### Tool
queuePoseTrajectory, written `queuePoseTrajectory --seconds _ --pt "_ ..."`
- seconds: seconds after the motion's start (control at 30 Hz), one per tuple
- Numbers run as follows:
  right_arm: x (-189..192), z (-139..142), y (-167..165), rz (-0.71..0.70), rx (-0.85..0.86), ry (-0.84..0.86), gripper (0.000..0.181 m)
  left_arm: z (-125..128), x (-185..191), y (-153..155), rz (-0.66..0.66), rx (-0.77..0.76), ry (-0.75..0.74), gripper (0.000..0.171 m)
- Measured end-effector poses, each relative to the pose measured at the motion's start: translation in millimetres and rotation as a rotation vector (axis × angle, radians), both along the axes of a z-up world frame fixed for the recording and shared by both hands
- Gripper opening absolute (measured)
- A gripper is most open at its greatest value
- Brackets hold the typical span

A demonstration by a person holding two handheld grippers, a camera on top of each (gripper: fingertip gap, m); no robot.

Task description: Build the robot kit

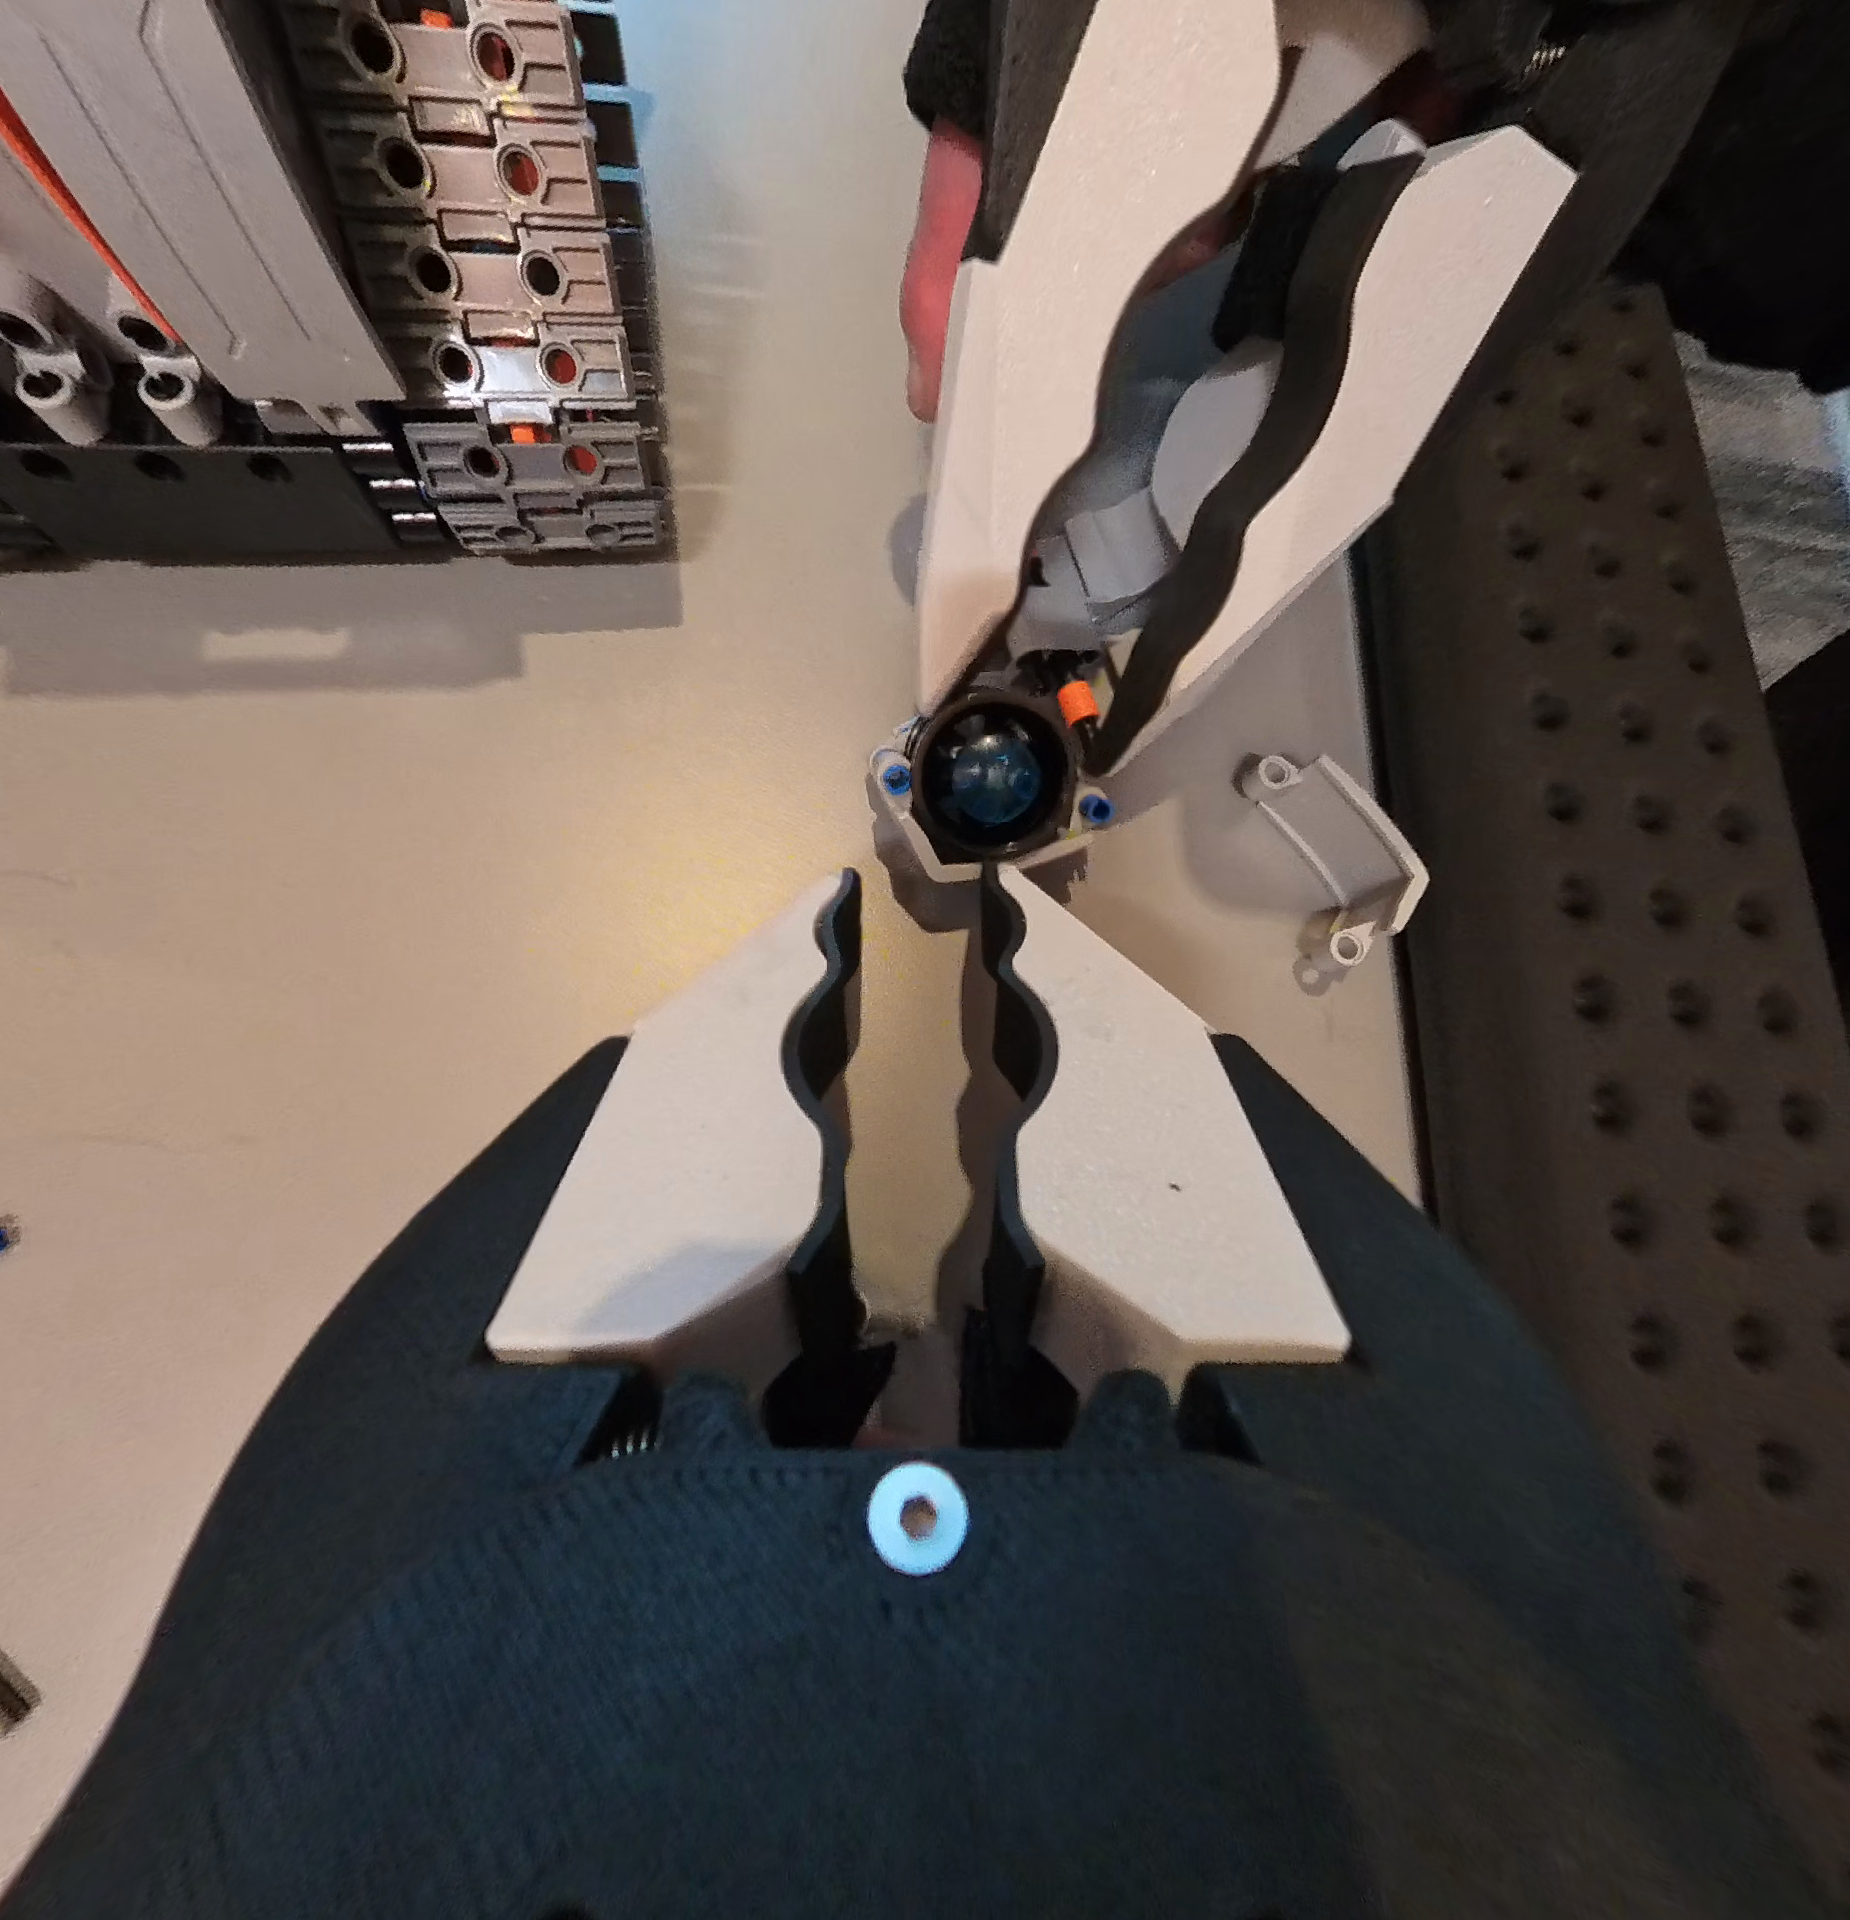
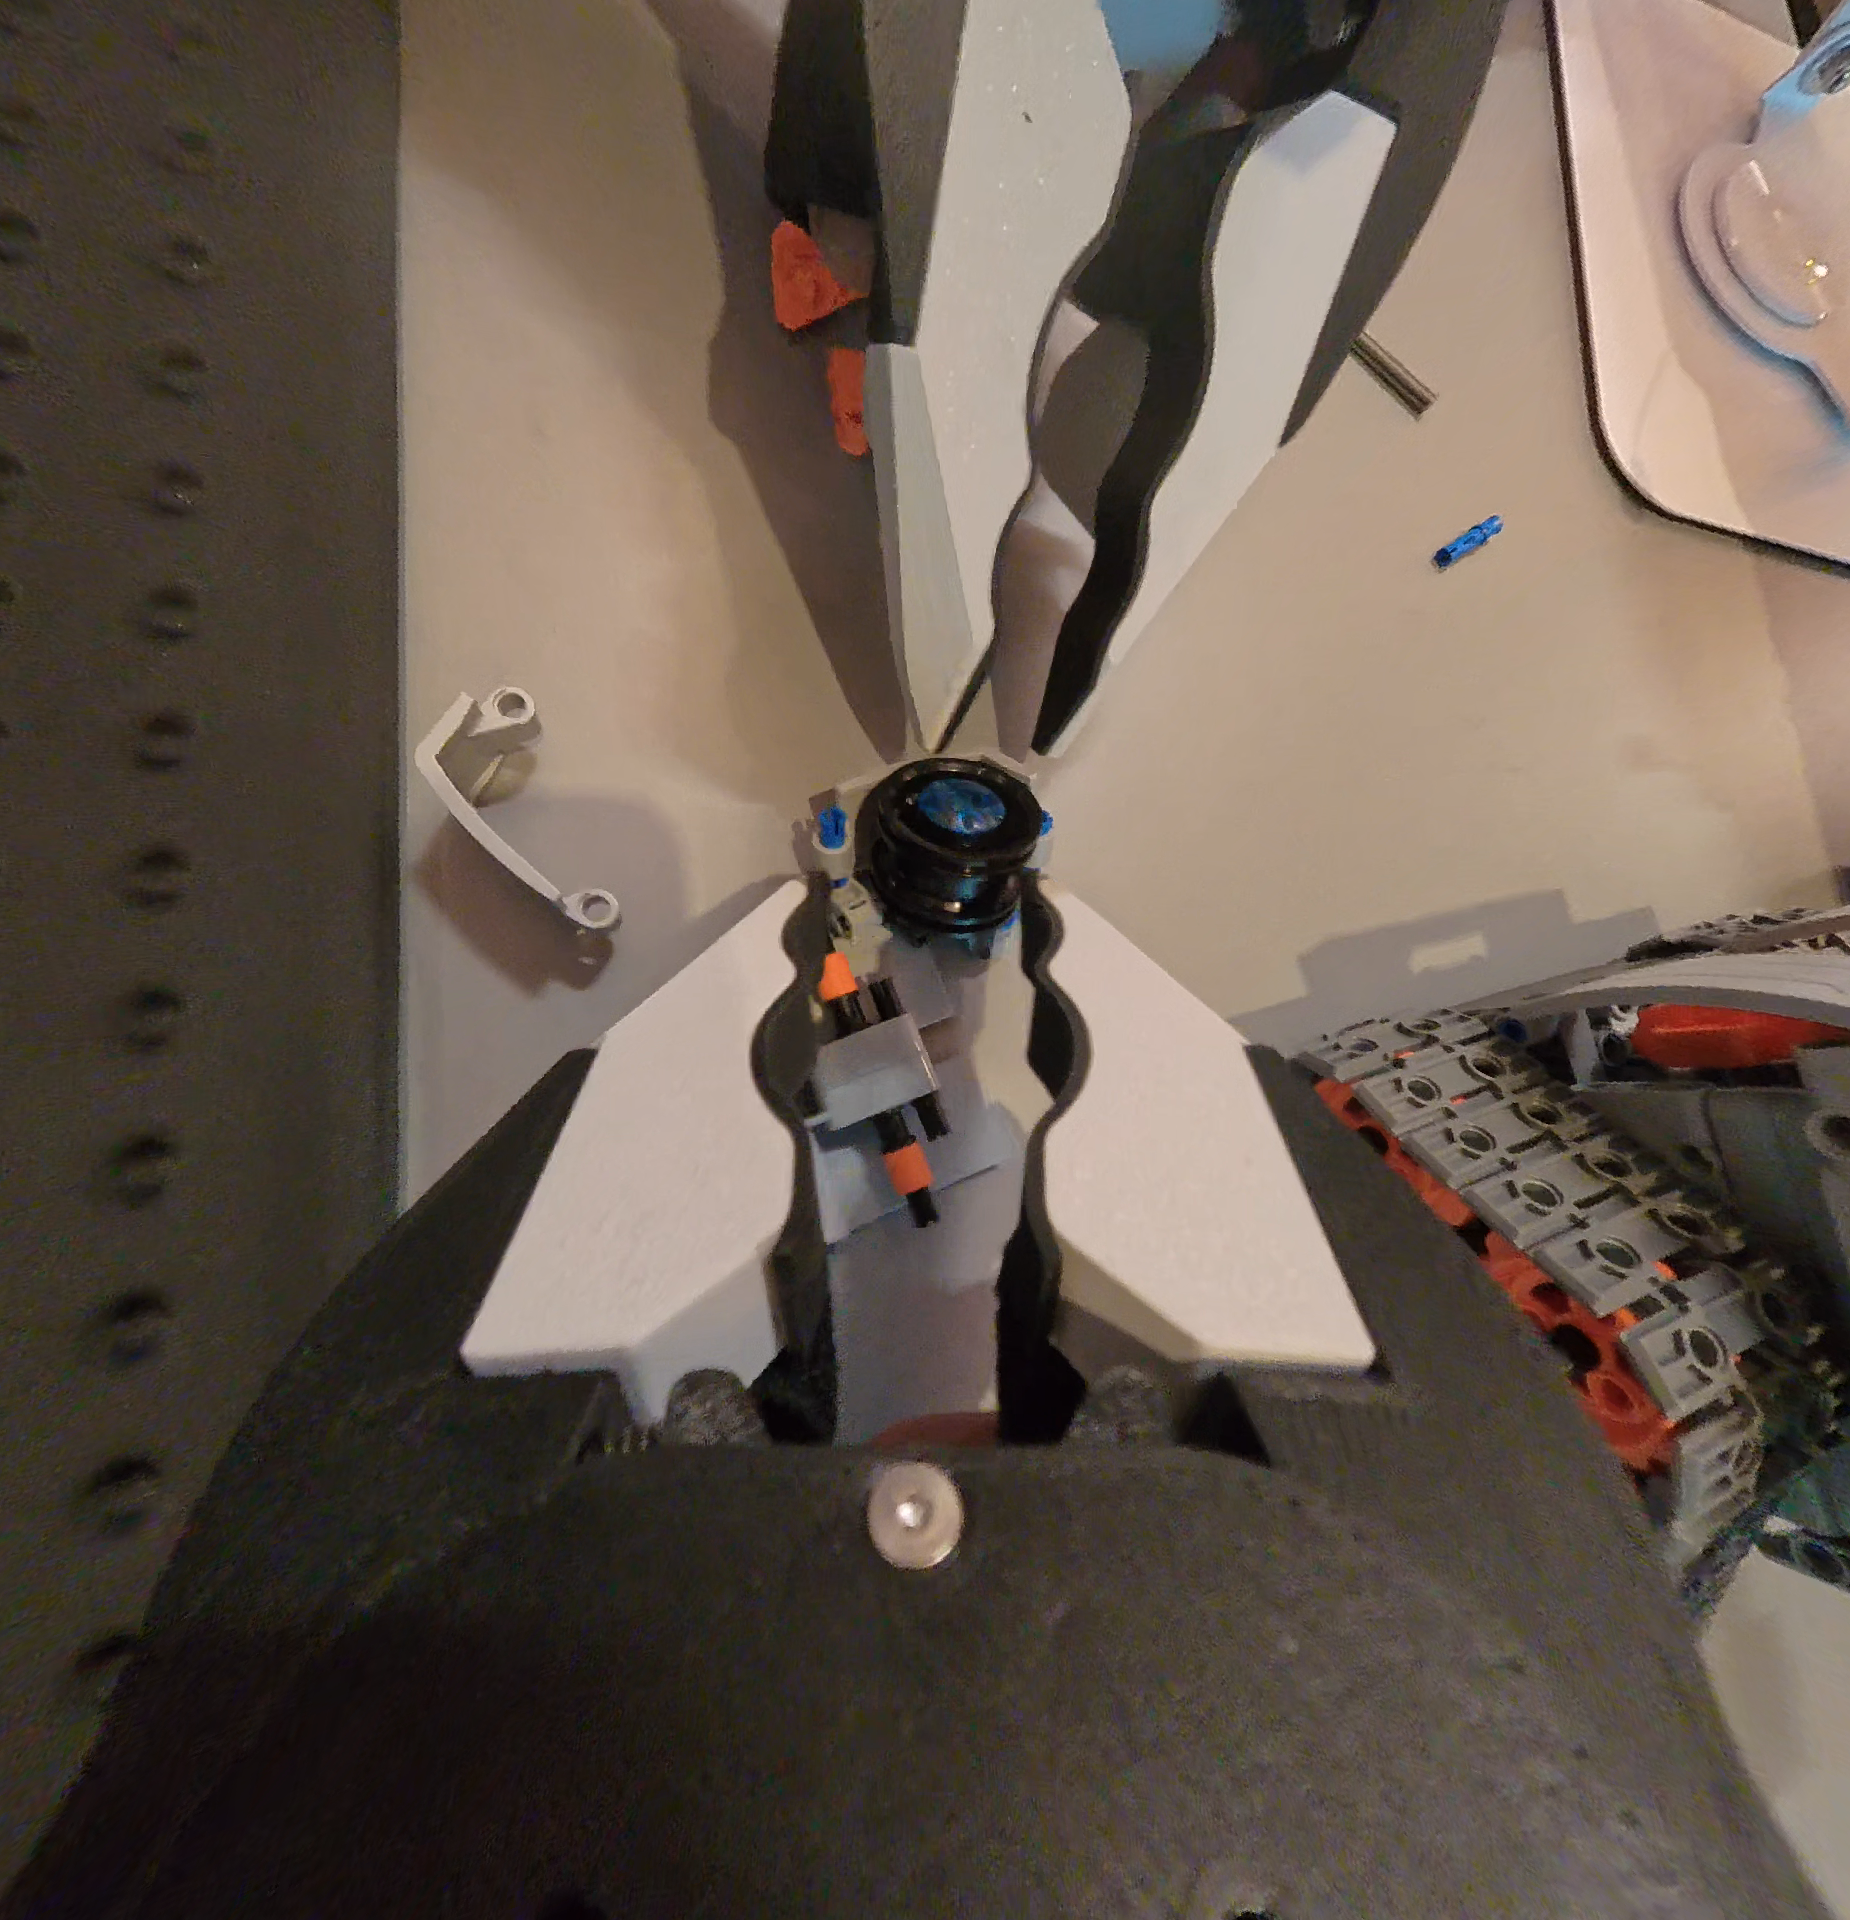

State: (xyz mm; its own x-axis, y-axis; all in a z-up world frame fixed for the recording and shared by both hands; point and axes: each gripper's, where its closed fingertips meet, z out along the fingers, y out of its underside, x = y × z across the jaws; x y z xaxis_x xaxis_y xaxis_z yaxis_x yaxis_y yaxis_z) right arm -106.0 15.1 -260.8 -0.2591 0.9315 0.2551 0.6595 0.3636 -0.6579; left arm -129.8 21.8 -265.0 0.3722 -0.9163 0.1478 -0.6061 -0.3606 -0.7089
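A small grey brick assembly (image 2: pixel 879 1091) with orange and black pins carries a black ribbed cylinder with a blue dome (image 2: pixel 947 842). My right gripper (image 2: pixel 916 899) is shut on the assembly's grey body and holds it above the cream table. In the left wrist view the right gripper (image 1: pixel 1014 727) reaches in from the upper right, with the cylinder (image 1: pixel 988 779) facing the camera. My left gripper (image 1: pixel 921 878) is open with a narrow gap and holds nothing. Its right fingertip (image 1: pixel 994 883) sits at the assembly's grey base plate. It also shows from above in the right wrist view (image 2: pixel 983 748).
A large grey and orange tracked brick model (image 1: pixel 433 291) (image 2: pixel 1523 1174) stands nearby. A curved grey panel (image 1: pixel 1336 852) (image 2: pixel 495 810) lies beside a black perforated board (image 1: pixel 1627 935) (image 2: pixel 121 831). A blue pin (image 2: pixel 1468 542), orange pieces (image 2: pixel 801 275) and a white tray (image 2: pixel 1627 312) lie farther off.
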Motion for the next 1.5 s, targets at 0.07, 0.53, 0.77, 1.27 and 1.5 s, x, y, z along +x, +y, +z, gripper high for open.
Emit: queuePoseTrajectory --seconds 0.07,0.53,0.77,1.27,1.5 --pt "0 3 6 -0.026 0.010 0.014 0.045 -1 2 -2 -0.027 0.026 0.011 0.023" --pt "-10 9 8 -0.056 -0.030 0.066 0.026 -1 5 -4 -0.049 0.121 0.057 0.029" --pt "-12 49 18 -0.111 -0.206 0.292 0.026 33 15 7 0.017 0.378 -0.025 0.053" --pt "-14 96 16 -0.100 -0.429 0.534 0.024 79 26 16 0.121 0.519 -0.217 0.050" --pt "-14 98 16 -0.093 -0.407 0.533 0.022 79 26 13 0.096 0.498 -0.184 0.051"
